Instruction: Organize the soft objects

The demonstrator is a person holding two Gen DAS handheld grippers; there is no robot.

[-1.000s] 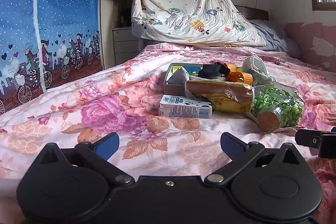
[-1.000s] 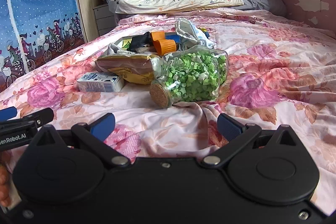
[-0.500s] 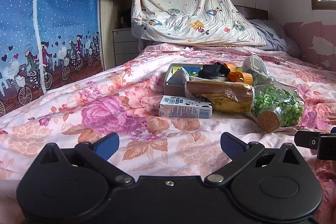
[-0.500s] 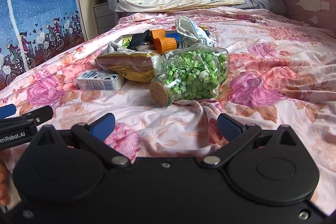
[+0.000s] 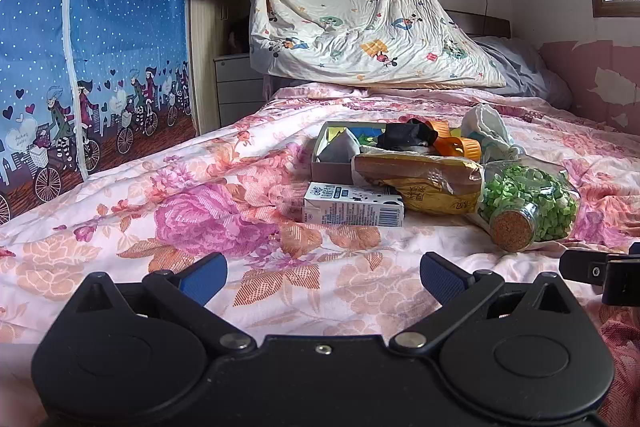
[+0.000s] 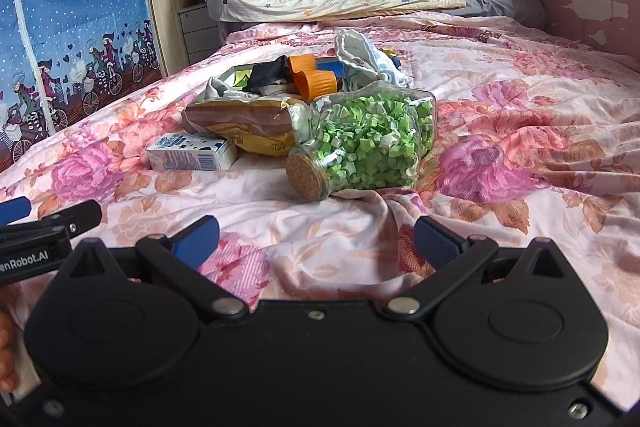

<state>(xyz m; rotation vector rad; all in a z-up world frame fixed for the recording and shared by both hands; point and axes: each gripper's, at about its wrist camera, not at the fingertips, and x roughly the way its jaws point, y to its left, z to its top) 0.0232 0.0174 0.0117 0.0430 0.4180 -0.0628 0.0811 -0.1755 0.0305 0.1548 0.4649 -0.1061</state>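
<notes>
A heap of items lies on the floral bedspread (image 5: pixel 224 211). It holds a shallow cardboard box (image 5: pixel 332 167) with a grey folded cloth (image 5: pixel 340 147), a black cloth (image 5: pixel 408 135) and a white-and-blue cloth (image 5: pixel 486 129). In front lie a yellow snack bag (image 5: pixel 420 183), a milk carton (image 5: pixel 352 211) and a corked glass jar of green paper stars (image 5: pixel 528 203). My left gripper (image 5: pixel 322 273) is open, low over the bedspread short of the carton. My right gripper (image 6: pixel 316 239) is open just short of the jar (image 6: pixel 372 143). Neither holds anything.
Orange lids (image 6: pixel 314 79) sit among the cloths. A cartoon-print sheet (image 5: pixel 352 7) hangs at the bed's head beside a grey pillow (image 5: pixel 524 71). A blue curtain (image 5: pixel 80 27) and a drawer unit (image 5: pixel 236 87) stand left of the bed. Pink wall on the right.
Both grippers have barely drifted; the heap looks slightly nearer in the right wrist view. Both stay open and nothing on the bed has moved.
</notes>
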